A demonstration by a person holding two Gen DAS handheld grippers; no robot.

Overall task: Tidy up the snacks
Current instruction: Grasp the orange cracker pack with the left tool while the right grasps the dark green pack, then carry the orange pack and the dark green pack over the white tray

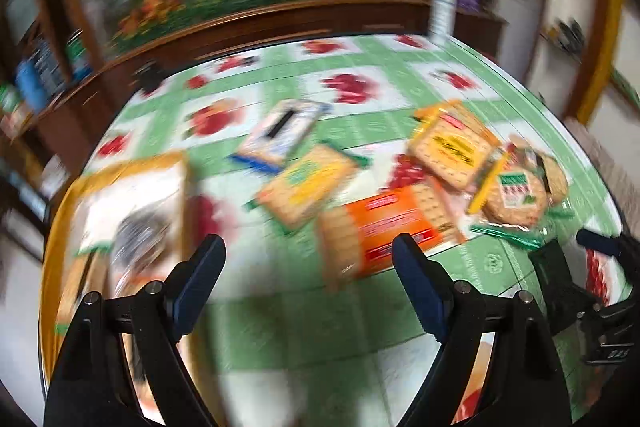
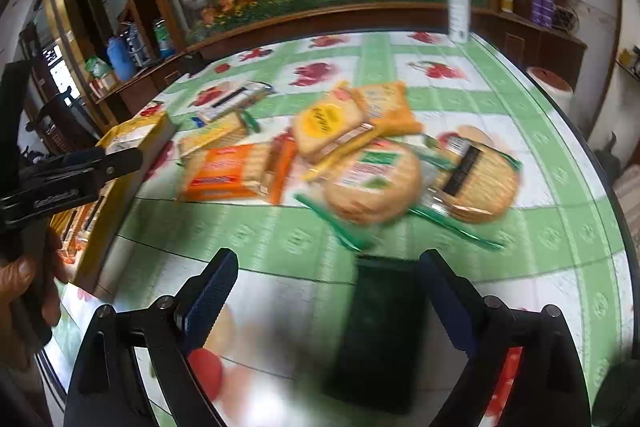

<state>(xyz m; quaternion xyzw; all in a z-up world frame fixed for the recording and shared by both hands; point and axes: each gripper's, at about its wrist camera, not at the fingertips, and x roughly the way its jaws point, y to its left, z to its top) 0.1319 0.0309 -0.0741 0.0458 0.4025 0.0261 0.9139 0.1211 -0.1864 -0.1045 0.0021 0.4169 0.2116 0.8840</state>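
Observation:
Several snack packets lie in a loose heap on the green flowered tablecloth (image 1: 496,263): an orange cracker pack (image 1: 384,227), a yellow-green one (image 1: 308,187), a white and blue one (image 1: 280,135), a yellow one (image 1: 452,147) and round biscuits (image 2: 372,179). My left gripper (image 1: 308,259) is open and empty, just short of the orange pack. At the left stands a yellow box (image 1: 132,195) holding packets. My right gripper (image 2: 328,279) is open, short of the round biscuits. A dark flat rectangle (image 2: 380,331) lies on the cloth between its fingers, nearer the right one.
A white bottle (image 2: 458,7) stands at the table's far edge. Behind it runs a wooden cabinet (image 2: 320,15) with a flower picture. The left gripper (image 2: 80,167) and a hand (image 2: 24,287) show at the left of the right wrist view. The round table edge (image 2: 592,155) curves along the right.

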